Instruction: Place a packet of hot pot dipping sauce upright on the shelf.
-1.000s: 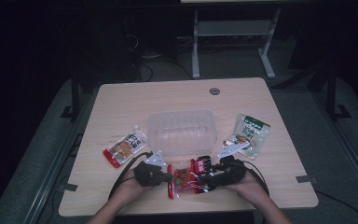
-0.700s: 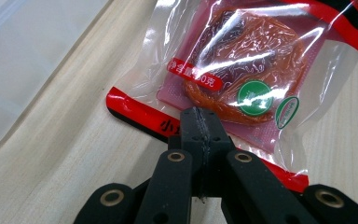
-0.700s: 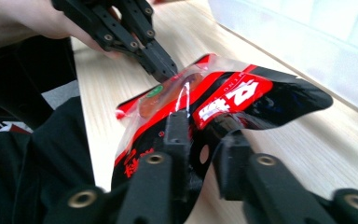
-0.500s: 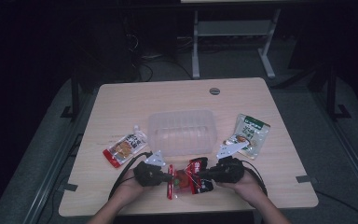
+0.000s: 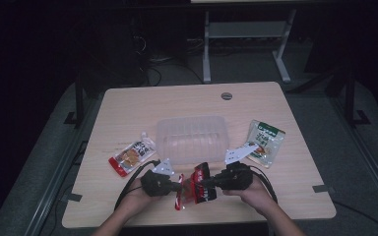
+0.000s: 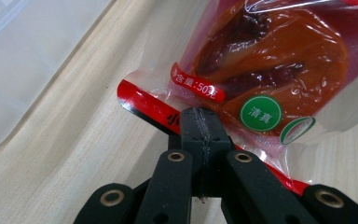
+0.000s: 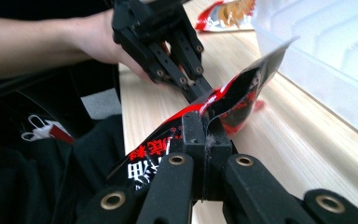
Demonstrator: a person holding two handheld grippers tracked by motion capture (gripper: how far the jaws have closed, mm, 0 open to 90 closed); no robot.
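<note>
Red snack pouch (image 5: 195, 185), low centre of the high view, hangs just above the tabletop (image 5: 128, 108) with both grippers' jaws clenched on opposite edges; the right gripper (image 5: 207, 183) has just been closing onto its edge. Keep the left gripper (image 5: 179, 187) firm and pull evenly. Glossy film, clear window over reddish-brown meat, green round mark.

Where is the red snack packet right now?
In the high view the red snack packet is near the table's front edge, pinched between the left gripper and right gripper, just in front of the clear plastic box.
</note>
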